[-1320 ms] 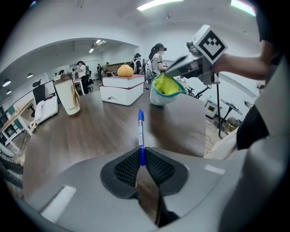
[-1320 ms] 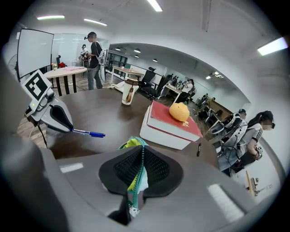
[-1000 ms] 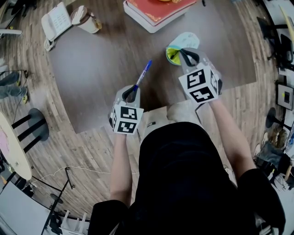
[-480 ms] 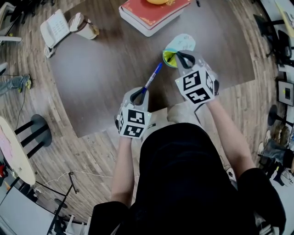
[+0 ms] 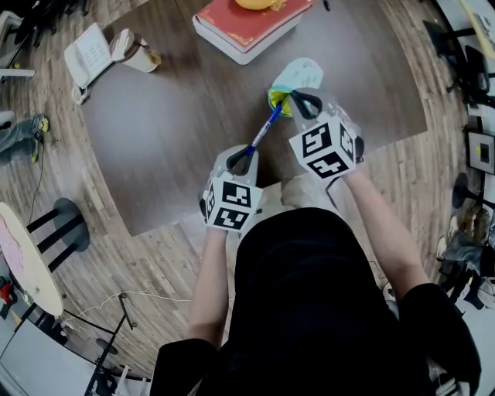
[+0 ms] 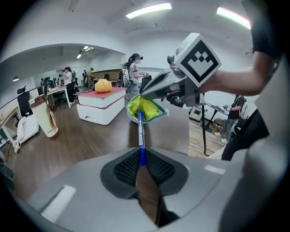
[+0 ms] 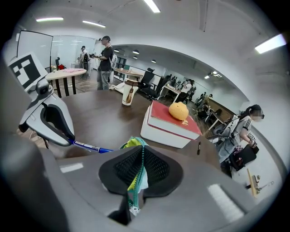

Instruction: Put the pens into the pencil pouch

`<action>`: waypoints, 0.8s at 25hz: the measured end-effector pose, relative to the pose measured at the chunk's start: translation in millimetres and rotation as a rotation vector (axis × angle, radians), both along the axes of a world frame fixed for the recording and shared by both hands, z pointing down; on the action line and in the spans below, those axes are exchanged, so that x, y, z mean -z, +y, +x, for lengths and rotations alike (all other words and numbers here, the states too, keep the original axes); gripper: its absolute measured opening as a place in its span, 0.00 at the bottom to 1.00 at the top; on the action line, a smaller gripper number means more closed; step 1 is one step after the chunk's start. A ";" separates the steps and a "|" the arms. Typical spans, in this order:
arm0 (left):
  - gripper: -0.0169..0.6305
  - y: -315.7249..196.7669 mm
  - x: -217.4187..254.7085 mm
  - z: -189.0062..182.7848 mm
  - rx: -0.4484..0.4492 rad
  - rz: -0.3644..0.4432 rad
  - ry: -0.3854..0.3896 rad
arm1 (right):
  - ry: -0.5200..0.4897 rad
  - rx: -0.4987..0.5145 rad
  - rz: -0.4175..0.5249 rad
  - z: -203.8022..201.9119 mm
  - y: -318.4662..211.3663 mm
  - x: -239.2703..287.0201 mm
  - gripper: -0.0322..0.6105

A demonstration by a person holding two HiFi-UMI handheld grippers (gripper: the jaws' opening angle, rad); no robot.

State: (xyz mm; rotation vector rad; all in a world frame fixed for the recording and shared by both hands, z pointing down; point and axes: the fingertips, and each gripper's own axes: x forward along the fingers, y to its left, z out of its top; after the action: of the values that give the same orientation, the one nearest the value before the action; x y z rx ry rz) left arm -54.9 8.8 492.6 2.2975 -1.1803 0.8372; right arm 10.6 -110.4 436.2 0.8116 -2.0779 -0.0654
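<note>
A blue-and-white pen (image 5: 264, 131) sticks out forward from my left gripper (image 5: 243, 157), which is shut on its rear end. In the left gripper view the pen (image 6: 140, 135) points at the yellow inside of the pencil pouch (image 6: 144, 109), its tip at the mouth. The pale blue pouch (image 5: 297, 80) with a teal zipper is held up by my right gripper (image 5: 303, 102), shut on its edge (image 7: 135, 174). In the right gripper view the left gripper (image 7: 49, 120) sits at the left with the pen (image 7: 90, 147) reaching toward the pouch.
A thick red-and-white book (image 5: 249, 23) with a yellow round thing on top lies at the far side of the dark table (image 5: 170, 116). A paper cup (image 5: 133, 49) and a white desk phone (image 5: 87, 57) stand at the far left. People stand at other desks in the background.
My left gripper has carried the pen to the right and forward, so its tip now reaches the pouch mouth. My right gripper has kept still with the pouch.
</note>
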 end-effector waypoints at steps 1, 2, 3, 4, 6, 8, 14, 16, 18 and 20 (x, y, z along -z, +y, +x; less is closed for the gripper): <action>0.08 -1.1 -0.3 1.8 0.001 -0.003 0.000 | -0.001 0.001 0.000 0.0 0.3 0.0 0.08; 0.08 -2.0 -0.6 3.6 0.002 -0.006 0.002 | -0.002 0.001 0.000 0.2 0.6 0.1 0.08; 0.08 -2.8 -0.9 5.5 0.004 -0.011 0.004 | -0.003 0.002 0.000 0.4 1.0 0.2 0.08; 0.08 -3.6 -1.2 7.4 0.004 -0.014 0.006 | -0.003 0.003 0.000 0.7 1.4 0.2 0.08; 0.08 -6.1 -1.8 10.9 0.002 -0.018 0.008 | -0.005 0.005 -0.001 1.2 1.9 0.2 0.08; 0.08 -8.8 -2.4 13.0 0.004 -0.021 0.006 | -0.006 0.007 -0.001 1.5 2.3 0.6 0.08; 0.08 -14.5 -2.1 18.2 0.004 -0.029 0.007 | -0.013 0.014 -0.006 2.2 3.7 1.0 0.08; 0.08 -15.7 -2.0 20.1 0.005 -0.034 0.008 | -0.016 0.014 -0.008 2.9 4.0 1.1 0.08; 0.08 -18.2 -1.1 21.8 0.006 -0.033 0.008 | -0.018 0.014 -0.009 3.4 3.8 1.4 0.08; 0.08 -21.4 -0.7 22.9 0.007 -0.030 0.007 | -0.020 0.015 -0.010 3.5 3.3 1.7 0.08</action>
State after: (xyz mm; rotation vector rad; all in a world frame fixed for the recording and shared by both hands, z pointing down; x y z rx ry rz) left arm -32.0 -12.7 493.3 2.2691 -1.1646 0.8382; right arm 14.1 -107.1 434.4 0.7936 -2.1019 -0.0558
